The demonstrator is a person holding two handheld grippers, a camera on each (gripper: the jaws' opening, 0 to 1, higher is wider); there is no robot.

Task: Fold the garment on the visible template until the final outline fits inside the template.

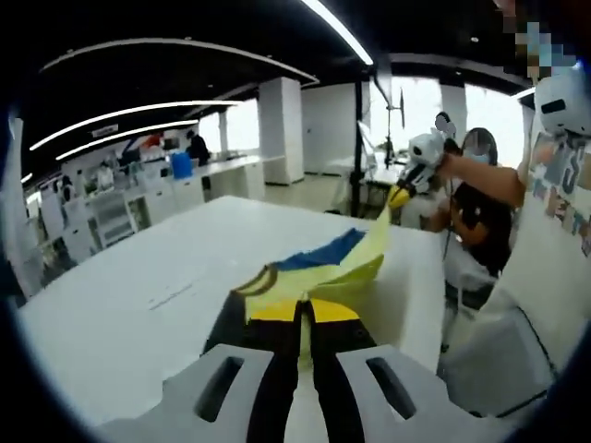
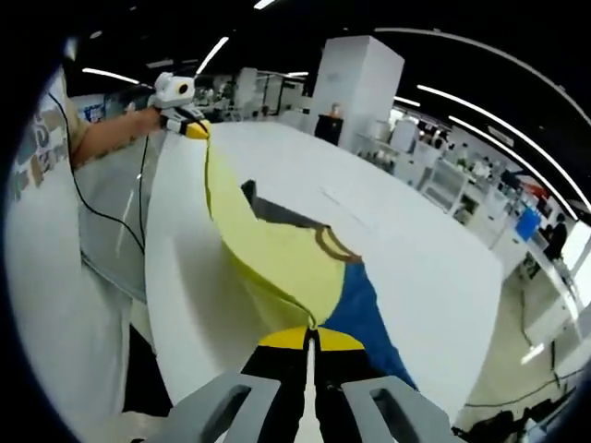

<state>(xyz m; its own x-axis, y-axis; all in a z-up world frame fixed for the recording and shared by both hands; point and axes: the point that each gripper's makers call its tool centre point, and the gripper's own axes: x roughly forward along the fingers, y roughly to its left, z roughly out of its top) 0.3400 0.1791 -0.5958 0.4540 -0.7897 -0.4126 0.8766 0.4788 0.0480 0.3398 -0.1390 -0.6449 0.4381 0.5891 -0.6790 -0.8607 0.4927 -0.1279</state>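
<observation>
Above white table (image 1: 138, 305) | both jaws clamp yellow-blue garment (image 2: 286, 258) | stretched aloft

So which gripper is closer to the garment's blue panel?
Right. The right gripper is shut on the garment at the edge of the blue panel. The left gripper pinches a far yellow corner, with yellow cloth between it and the blue.

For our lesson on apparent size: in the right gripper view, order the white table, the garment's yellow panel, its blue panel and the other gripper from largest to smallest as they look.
1. white table
2. yellow panel
3. blue panel
4. other gripper, which is far from the camera, so its small look says little about real size.
</observation>
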